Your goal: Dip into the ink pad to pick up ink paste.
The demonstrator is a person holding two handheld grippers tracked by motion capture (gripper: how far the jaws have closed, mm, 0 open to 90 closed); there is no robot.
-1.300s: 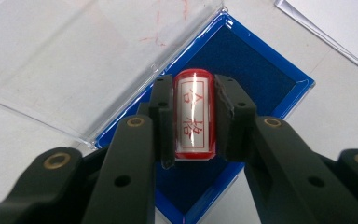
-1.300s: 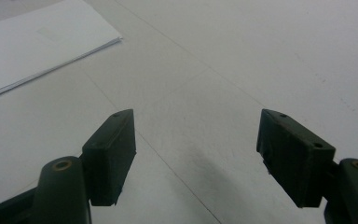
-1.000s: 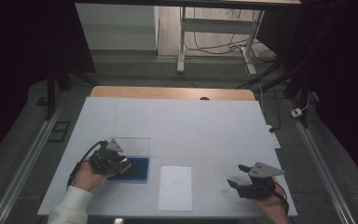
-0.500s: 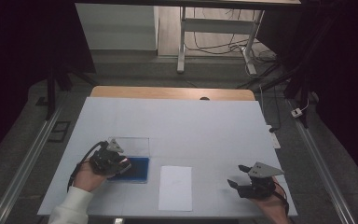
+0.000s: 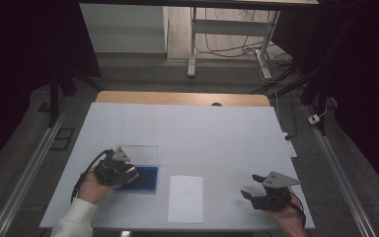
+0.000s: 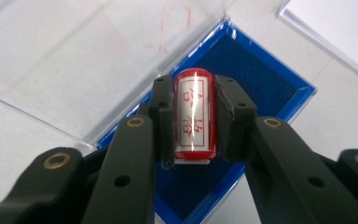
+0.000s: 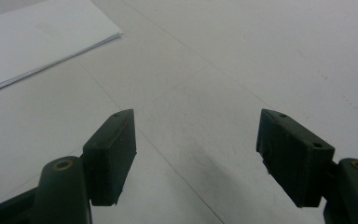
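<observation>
A red stamp (image 6: 193, 114) with a white label and red characters sits between the jaws of my left gripper (image 6: 193, 119), which is shut on it. It hangs over a blue ink pad box (image 6: 242, 70) whose clear lid (image 6: 74, 51) stands open. In the high view the left gripper (image 5: 128, 174) is at the near left over that blue box (image 5: 145, 178). A white sheet of paper (image 5: 186, 198) lies just right of the box. My right gripper (image 5: 250, 188) rests at the near right, open, with bare table between its fingers (image 7: 114, 149).
The white table (image 5: 202, 133) stretches far and right of both hands, with a wooden strip (image 5: 177, 98) along its far edge. The paper's corner (image 7: 37, 42) lies ahead and left of the right gripper. Beyond the table are desk legs and cables on the floor.
</observation>
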